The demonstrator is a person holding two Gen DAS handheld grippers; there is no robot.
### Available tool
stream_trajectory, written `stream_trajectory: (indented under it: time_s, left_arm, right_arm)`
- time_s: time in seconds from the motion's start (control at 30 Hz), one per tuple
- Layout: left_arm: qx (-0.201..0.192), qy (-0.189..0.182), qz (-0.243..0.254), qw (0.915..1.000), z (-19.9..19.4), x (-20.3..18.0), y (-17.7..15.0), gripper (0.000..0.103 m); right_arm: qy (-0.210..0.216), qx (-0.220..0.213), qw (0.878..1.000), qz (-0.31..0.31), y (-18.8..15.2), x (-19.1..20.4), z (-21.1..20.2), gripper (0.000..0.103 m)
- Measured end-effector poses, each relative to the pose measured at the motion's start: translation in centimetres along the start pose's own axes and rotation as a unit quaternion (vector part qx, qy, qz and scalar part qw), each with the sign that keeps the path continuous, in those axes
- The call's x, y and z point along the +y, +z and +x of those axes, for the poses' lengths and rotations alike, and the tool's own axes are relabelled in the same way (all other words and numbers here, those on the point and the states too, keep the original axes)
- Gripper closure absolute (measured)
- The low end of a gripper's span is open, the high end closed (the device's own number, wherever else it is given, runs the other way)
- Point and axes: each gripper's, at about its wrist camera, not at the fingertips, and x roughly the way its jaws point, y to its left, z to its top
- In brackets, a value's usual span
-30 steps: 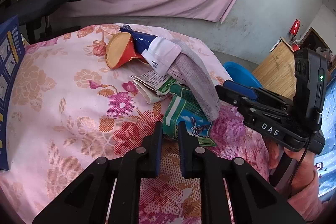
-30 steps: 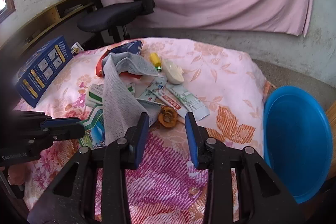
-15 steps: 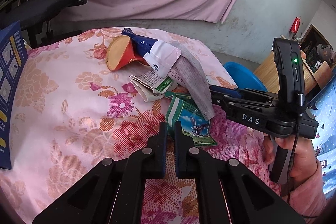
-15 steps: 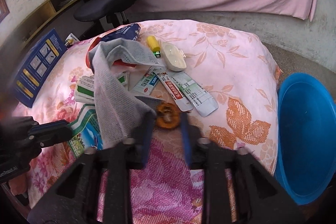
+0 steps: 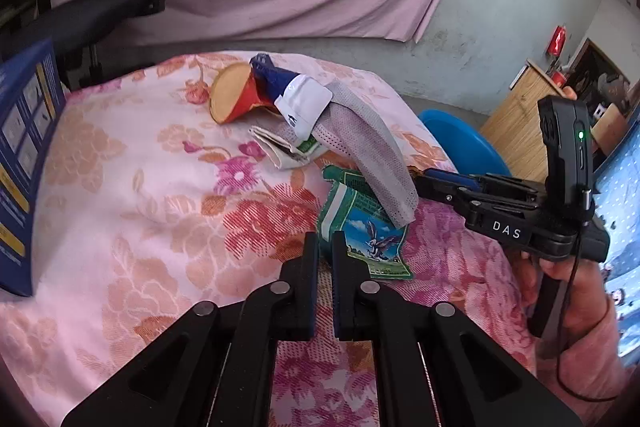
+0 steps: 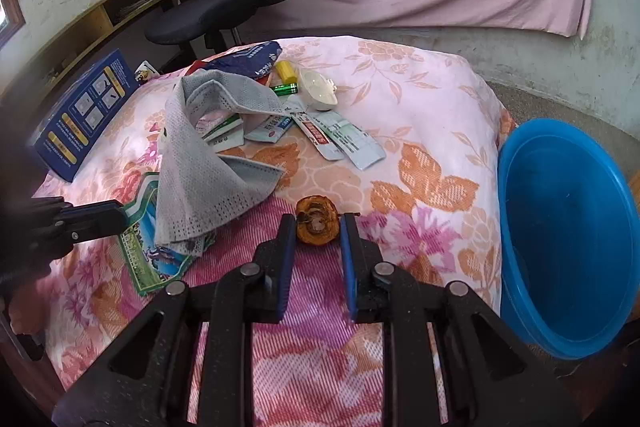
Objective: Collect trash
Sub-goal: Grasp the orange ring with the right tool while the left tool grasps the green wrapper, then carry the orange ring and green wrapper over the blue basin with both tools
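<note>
— What do you see along the left gripper (image 5: pixel 325 241)?

— Its jaws are drawn narrow, only a slim gap between them, and the corner of a green wrapper (image 5: pixel 368 231) with a winged horse on it sits right at their tips. I cannot tell whether they pinch it. Just beyond the tips a grey mesh cloth (image 5: pixel 368 163) drapes over the wrapper, and farther ahead lie a folded paper packet (image 5: pixel 286 151) and a red cup (image 5: pixel 236 99) tipped on its side. All of it rests on the floral cloth (image 5: pixel 140 187) over the worktop. Off to the right of the jaws a hand (image 5: pixel 560 275) holds the other tool.

— And along the right gripper (image 6: pixel 318 223)?

— Those jaws stand partly apart, with a brown dried fruit slice (image 6: pixel 318 221) lying between the tips; the left finger looks close against it, the right one touches its edge. Ahead of them are flat sachets (image 6: pixel 340 135), a green battery (image 6: pixel 286 89) and a white dish (image 6: pixel 318 93). To the left lies the grey cloth. To the right, below the worktop's edge, sits a blue basin (image 6: pixel 560 227).
</note>
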Motion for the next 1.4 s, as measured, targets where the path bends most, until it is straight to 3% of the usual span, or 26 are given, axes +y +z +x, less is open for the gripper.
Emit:
stream_trajectory:
  time_s: [0.27, 0.37, 0.5, 0.57, 0.77, 1.03, 1.2, 1.4]
  left_arm:
    - [0.025, -0.039, -0.021, 0.9987, 1.1, 0.8, 1.0, 0.064]
    - [0.029, -0.03, -0.003, 0.9991, 1.3, 0.4, 1.1, 0.064]
    - [0.031, -0.015, 0.033, 0.9988, 1.5, -0.9, 0.6, 0.07]
    - [0.036, -0.005, 0.054, 0.9979, 1.8, -1.7, 0.2, 0.089]
    - [0.016, 0.01, 0.091, 0.9956, 1.6, -3.3, -0.9, 0.101]
    - [-0.051, 0.019, 0.103, 0.9932, -0.7, -4.5, -2.2, 0.103]
    - [-0.116, 0.049, 0.129, 0.9836, -3.5, -5.7, -3.2, 0.103]
    - [-0.18, 0.082, 0.153, 0.9683, -6.0, -7.1, -3.5, 0.103]
  right_arm:
    - [0.004, 0.0, 1.0, 0.002, -0.2, 0.1, 0.0, 0.058]
    - [0.004, 0.001, 1.0, 0.001, -0.3, 0.1, 0.1, 0.057]
    - [0.004, 0.002, 1.0, 0.001, -0.3, 0.1, 0.2, 0.057]
    - [0.0, 0.004, 1.0, -0.003, -0.3, 0.2, 0.3, 0.057]
    - [-0.006, 0.007, 1.0, -0.019, -0.3, 0.8, 0.4, 0.057]
    - [-0.018, -0.033, 0.999, -0.037, -0.9, 1.9, -1.7, 0.058]
    - [-0.019, -0.069, 0.997, -0.025, -1.9, 2.0, -3.7, 0.058]
    - [-0.017, -0.154, 0.987, -0.032, -2.6, 2.7, -7.7, 0.058]
